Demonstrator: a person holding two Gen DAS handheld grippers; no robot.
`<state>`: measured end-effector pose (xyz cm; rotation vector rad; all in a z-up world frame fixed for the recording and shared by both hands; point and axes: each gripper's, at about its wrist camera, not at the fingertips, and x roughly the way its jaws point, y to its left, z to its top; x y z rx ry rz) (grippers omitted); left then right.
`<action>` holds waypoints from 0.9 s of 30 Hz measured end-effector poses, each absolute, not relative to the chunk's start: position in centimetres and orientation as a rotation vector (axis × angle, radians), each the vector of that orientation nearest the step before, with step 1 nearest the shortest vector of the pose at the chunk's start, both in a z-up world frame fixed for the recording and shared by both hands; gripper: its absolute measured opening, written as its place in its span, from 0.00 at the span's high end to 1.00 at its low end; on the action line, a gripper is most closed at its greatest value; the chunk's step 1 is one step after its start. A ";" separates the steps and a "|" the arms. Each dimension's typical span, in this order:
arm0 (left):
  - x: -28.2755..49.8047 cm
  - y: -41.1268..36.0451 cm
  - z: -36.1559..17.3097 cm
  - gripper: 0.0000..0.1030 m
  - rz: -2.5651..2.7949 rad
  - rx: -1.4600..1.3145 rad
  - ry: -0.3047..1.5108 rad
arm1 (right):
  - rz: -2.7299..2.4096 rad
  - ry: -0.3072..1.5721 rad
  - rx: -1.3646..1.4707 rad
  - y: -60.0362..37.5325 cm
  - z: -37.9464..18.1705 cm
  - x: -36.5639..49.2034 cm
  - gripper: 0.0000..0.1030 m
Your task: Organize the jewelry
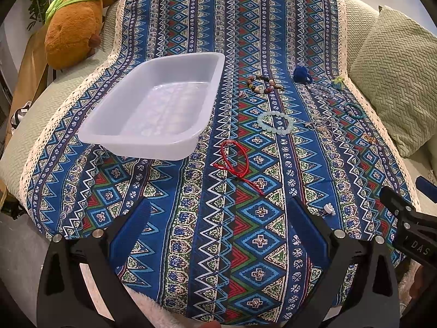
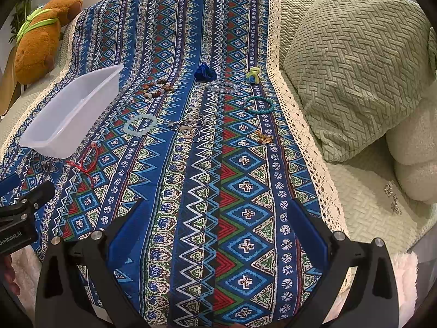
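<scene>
Evidently nothing is gathered yet: the left gripper [image 1: 218, 235] and right gripper [image 2: 218, 235] hover wide open and empty over the near edge of the patterned cloth [image 1: 256, 246], bracelets [image 1: 274, 122] scattered toward its right edge, beside the empty tray [image 1: 174, 147].

The blue patterned woven cloth [image 1: 256, 246] looks matt and coarse, edged with cream lace trim [image 2: 289, 125]. The translucent white plastic tray [image 1: 207, 87] is smooth with a soft sheen. The pale green bead bracelet [image 1: 274, 123] looks glassy and frosted; the red cord bracelet [image 1: 235, 158] is thin braided string. The brown plush toy [image 1: 73, 27] is fuzzy, and the green textured cushion [image 2: 360, 60] has a raised basket weave.
</scene>
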<state>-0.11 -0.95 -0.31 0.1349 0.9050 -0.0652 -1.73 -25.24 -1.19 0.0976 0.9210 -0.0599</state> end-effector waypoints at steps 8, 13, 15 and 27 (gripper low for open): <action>-0.1 -1.0 -0.5 0.05 -0.070 0.136 0.911 | -0.059 0.922 0.098 -25.3 -1.3 -1.8 0.03; 0.0 -0.8 -0.5 0.05 -0.073 0.136 0.913 | -0.057 0.924 0.097 -25.3 -1.4 -1.8 0.03; 0.0 -0.8 -0.5 0.05 -0.073 0.135 0.913 | -0.057 0.924 0.097 -25.3 -1.4 -1.9 0.03; -0.2 -0.6 -0.8 0.05 -0.071 0.137 0.918 | -0.058 0.924 0.096 -25.2 -1.2 -1.9 0.03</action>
